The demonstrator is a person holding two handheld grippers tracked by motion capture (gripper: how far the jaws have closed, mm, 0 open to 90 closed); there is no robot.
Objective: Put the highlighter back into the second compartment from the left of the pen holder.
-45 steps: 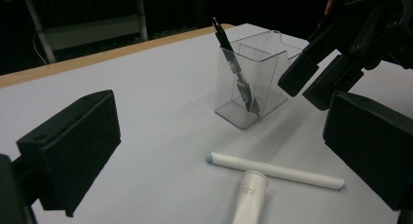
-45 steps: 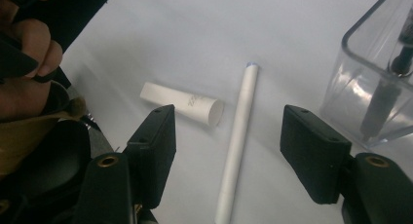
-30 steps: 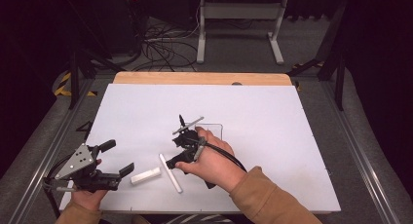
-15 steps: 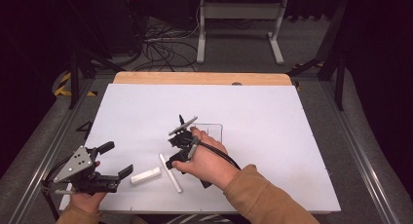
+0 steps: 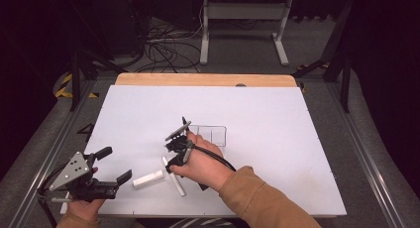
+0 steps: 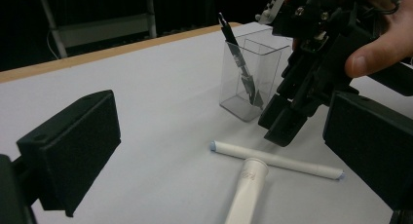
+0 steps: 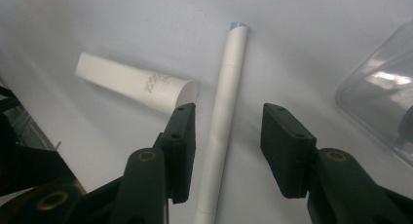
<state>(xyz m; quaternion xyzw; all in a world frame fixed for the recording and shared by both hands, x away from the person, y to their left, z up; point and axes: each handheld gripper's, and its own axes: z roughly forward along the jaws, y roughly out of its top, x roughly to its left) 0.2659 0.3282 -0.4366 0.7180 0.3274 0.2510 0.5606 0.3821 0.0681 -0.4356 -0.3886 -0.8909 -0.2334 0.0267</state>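
Right gripper view: right gripper (image 7: 228, 153) jaws, just closing, straddle the pen (image 7: 225, 121), not yet pinching. Left gripper (image 5: 110, 163) gapes. A skewed squeeze could roll it into the tube (image 7: 134, 86)

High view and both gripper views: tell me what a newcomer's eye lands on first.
The right tool comes first: near the table's front, its jaws straddle a thin white pen without touching it, and have just been closing. A thicker white tube lies beside the pen. Behind them stands a clear box holding a black pen.

Right gripper (image 6: 282, 124) just above thin white pen (image 6: 277, 160), jaws apart
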